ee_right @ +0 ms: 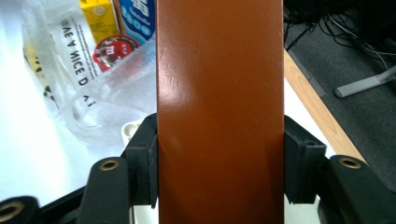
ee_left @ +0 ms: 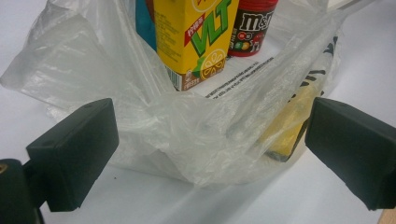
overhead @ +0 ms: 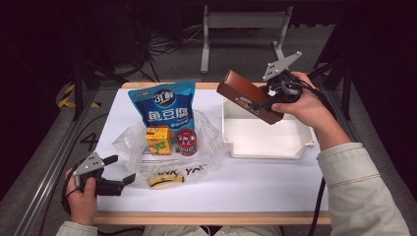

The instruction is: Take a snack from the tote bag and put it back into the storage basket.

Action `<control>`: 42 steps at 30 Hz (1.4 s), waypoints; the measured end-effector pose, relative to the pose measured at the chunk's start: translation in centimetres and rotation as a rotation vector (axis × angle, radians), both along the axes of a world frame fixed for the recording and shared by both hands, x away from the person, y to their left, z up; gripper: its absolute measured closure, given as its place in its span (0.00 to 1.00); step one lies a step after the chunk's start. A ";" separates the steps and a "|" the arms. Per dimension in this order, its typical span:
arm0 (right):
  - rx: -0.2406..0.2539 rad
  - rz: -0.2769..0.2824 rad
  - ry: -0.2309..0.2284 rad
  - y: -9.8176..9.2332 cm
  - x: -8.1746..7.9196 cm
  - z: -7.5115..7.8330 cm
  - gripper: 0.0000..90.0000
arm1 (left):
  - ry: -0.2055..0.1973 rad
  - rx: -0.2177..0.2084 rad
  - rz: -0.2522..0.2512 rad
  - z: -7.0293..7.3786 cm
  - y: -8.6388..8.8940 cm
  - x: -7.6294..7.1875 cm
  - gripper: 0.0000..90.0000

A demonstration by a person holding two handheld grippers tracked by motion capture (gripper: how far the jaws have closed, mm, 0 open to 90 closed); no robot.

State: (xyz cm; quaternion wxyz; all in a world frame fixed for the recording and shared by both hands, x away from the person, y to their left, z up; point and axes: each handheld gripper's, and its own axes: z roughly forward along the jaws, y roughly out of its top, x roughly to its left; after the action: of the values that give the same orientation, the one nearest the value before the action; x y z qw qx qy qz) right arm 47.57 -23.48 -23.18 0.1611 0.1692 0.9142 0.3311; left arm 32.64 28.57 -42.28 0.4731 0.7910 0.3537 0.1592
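Note:
My right gripper (overhead: pixel 269 100) is shut on a long brown box (overhead: pixel 242 91), held tilted in the air over the far edge of the white tray (overhead: pixel 265 147). In the right gripper view the box (ee_right: pixel 219 93) runs up between the two black pads (ee_right: pixel 145 163), which press on its sides. My left gripper (overhead: pixel 122 168) rests open near the table's front left corner. Its jaws (ee_left: pixel 212 149) stand wide apart on either side of the near edge of a crumpled clear plastic bag (ee_left: pixel 187 126), without pressing on it.
On the spread bag (overhead: pixel 206 132) stand a yellow VLT drink carton (overhead: pixel 159 140), a red M&M's tub (overhead: pixel 187 141) and a blue snack pouch (overhead: pixel 164 105). A flat yellow packet (overhead: pixel 164 181) lies under the bag's near edge. The tray's inside is bare.

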 end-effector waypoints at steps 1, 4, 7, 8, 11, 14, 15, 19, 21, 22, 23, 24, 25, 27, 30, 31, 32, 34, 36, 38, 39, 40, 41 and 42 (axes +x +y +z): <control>-0.002 -0.003 0.001 -0.2 0.1 -0.1 0.48 | -0.001 -0.001 0.000 0.0 0.0 0.0 0.04; -0.006 -0.014 0.003 -0.7 0.5 -0.5 0.48 | -0.004 0.003 -0.001 0.0 0.0 -0.2 0.04; -0.007 -0.028 0.007 -1.4 1.0 -1.0 0.48 | -0.008 0.001 0.002 0.1 0.0 -0.4 0.04; -0.011 -0.029 0.009 -1.6 1.2 -1.1 0.48 | -0.007 -0.001 0.001 0.1 0.1 -0.4 0.04; -0.006 -0.034 0.015 -2.1 1.6 -1.5 0.48 | -0.011 0.012 -0.008 0.1 0.1 -0.6 0.04; -0.004 -0.037 0.020 -2.6 2.0 -2.0 0.48 | -0.020 0.019 -0.013 0.2 0.2 -1.0 0.04; -0.004 -0.037 0.020 -2.6 2.0 -2.0 0.48 | -0.020 0.019 -0.013 0.2 0.2 -1.0 0.04; -0.009 -0.048 0.026 -3.1 2.6 -2.8 0.48 | -0.018 0.012 -0.025 0.1 0.3 -1.6 0.04; -0.022 -0.044 0.028 -3.1 2.9 -3.2 0.48 | -0.020 0.015 -0.024 0.2 0.3 -1.8 0.04; -0.025 -0.044 0.029 -3.1 3.0 -3.4 0.48 | -0.023 0.012 -0.021 0.2 0.4 -1.9 0.04; -0.026 -0.043 0.030 -3.2 3.2 -3.7 0.48 | -0.023 0.012 -0.021 0.2 0.4 -1.9 0.04; -0.026 -0.042 0.030 -3.2 3.4 -4.0 0.48 | -0.025 0.003 -0.014 0.2 0.7 -2.2 0.03; -0.026 -0.042 0.030 -3.2 3.4 -4.0 0.48 | -0.025 0.003 -0.014 0.2 0.7 -2.2 0.03; -0.035 -0.036 0.035 -3.3 3.7 -4.5 0.48 | -0.020 -0.010 -0.004 0.2 0.9 -2.3 0.03; -0.045 -0.032 0.039 -3.3 4.0 -5.1 0.48 | -0.019 -0.012 0.000 0.1 1.0 -2.5 0.03; -0.045 -0.032 0.042 -3.3 4.0 -5.3 0.48 | -0.017 -0.013 0.003 0.1 1.0 -2.5 0.03; -0.048 -0.030 0.044 -3.4 4.2 -5.5 0.48 | -0.018 -0.011 0.004 0.1 1.0 -2.5 0.03; -0.056 -0.033 0.045 -3.4 4.4 -6.0 0.48 | -0.020 -0.013 0.006 0.1 1.1 -2.6 0.03; -0.063 -0.033 0.052 -3.3 4.5 -6.5 0.48 | -0.018 -0.015 0.012 0.1 1.2 -2.7 0.03; -0.063 -0.032 0.058 -3.3 4.7 -6.9 0.47 | -0.020 -0.012 0.013 0.1 1.2 -2.7 0.03; -0.065 -0.032 0.063 -3.3 4.7 -7.1 0.48 | -0.020 -0.012 0.012 0.1 1.2 -2.7 0.03; -0.071 -0.035 0.068 -3.4 4.8 -7.4 0.48 | -0.014 -0.014 0.013 0.1 1.2 -2.7 0.03; -0.073 -0.037 0.070 -3.4 4.9 -7.6 0.48 | -0.015 -0.015 0.010 0.0 1.2 -2.7 0.03; -0.072 -0.039 0.075 -3.5 5.0 -7.8 0.48 | -0.015 -0.015 0.006 0.0 1.2 -2.6 0.03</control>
State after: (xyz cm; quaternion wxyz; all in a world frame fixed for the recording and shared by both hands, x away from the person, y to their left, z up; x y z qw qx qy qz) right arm 52.59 -26.97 -30.94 0.1393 0.1934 0.9275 0.2881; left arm 29.99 29.75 -42.24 0.4812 0.7852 0.3537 0.1640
